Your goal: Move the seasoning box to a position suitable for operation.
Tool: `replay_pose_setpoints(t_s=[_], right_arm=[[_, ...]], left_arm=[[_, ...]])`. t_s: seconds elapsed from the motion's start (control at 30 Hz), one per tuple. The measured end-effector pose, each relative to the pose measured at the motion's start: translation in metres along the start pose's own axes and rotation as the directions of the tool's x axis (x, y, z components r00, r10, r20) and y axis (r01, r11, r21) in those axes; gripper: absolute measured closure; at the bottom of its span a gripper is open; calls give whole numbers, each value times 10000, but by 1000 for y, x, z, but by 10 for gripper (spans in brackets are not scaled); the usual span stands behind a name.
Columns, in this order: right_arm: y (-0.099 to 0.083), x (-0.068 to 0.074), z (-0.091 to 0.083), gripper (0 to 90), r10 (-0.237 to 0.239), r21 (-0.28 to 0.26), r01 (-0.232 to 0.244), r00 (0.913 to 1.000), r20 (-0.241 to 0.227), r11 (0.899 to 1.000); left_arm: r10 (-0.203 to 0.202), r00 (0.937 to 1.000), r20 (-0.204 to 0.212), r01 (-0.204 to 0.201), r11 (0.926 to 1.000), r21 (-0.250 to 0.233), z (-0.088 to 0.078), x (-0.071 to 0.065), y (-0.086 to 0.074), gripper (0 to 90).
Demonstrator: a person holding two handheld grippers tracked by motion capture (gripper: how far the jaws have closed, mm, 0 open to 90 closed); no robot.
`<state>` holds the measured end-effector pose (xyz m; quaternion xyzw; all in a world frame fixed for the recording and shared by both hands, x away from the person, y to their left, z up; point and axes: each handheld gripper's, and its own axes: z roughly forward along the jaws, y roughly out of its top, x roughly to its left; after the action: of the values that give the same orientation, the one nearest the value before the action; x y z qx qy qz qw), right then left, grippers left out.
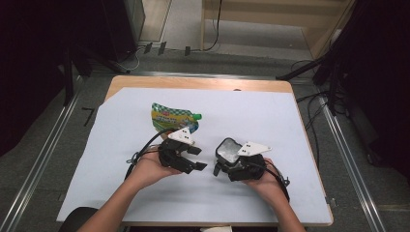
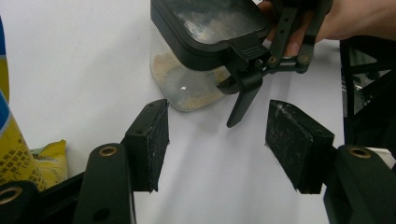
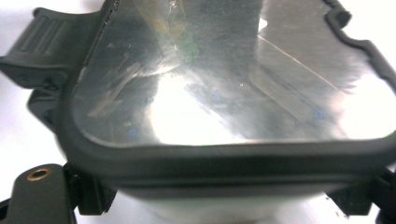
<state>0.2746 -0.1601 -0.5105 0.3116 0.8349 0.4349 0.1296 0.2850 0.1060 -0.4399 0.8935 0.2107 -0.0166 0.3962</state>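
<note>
A clear plastic container with a black-rimmed lid sits tilted in my right gripper, whose jaws press on its sides. In the right gripper view the lid is close up and my right gripper grips just below it. In the left gripper view the container holds a little beige powder, and its black latch hangs loose. My left gripper stands open just short of it with nothing between the pads. My left gripper points right toward the container.
A green, yellow and blue spouted pouch lies flat behind my left gripper, and its edge is at the left of the left gripper view. A white sheet covers the wooden table. Floor and metal rails surround it.
</note>
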Motion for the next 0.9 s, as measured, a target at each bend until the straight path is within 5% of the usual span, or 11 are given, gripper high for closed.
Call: replay_pose_setpoints(t_s=[0.27,0.37,0.5,0.63,0.73,0.77,0.8,0.83,0.9], right_arm=[[0,-1,-21,143,50,155,-50,10000,3,9999],[1,-1,-34,162,119,191,-120,9999,63,9997],[-1,-1,-46,219,12,292,-16,9999,166,9996],[-5,-5,-67,460,255,32,-256,9994,226,9997],[-5,-8,-73,594,500,-212,-494,9983,291,9986],[-3,-11,-75,728,892,-359,-880,9955,330,9955],[-3,-11,-75,728,892,-359,-880,9955,330,9955],[-2,-12,-73,847,1324,-419,-1313,9909,241,9905],[-2,-10,-70,900,1507,-326,-1498,9883,257,9882]], left_arm=[[-43,9999,-98,44,10000,51,3,-1,0,488],[-342,9994,37,342,9994,-20,6,1,1,604],[-221,9998,3,221,9998,23,8,0,2,748],[92,10000,29,-92,10000,17,14,-3,5,888],[62,9999,81,-62,10000,36,18,-3,6,900],[-17,9998,201,15,10000,89,22,-1,5,900],[-17,9998,201,15,10000,89,22,-1,5,900],[-36,9998,171,34,9999,102,26,-2,4,900],[-41,9999,105,41,10000,30,30,-3,5,900]])
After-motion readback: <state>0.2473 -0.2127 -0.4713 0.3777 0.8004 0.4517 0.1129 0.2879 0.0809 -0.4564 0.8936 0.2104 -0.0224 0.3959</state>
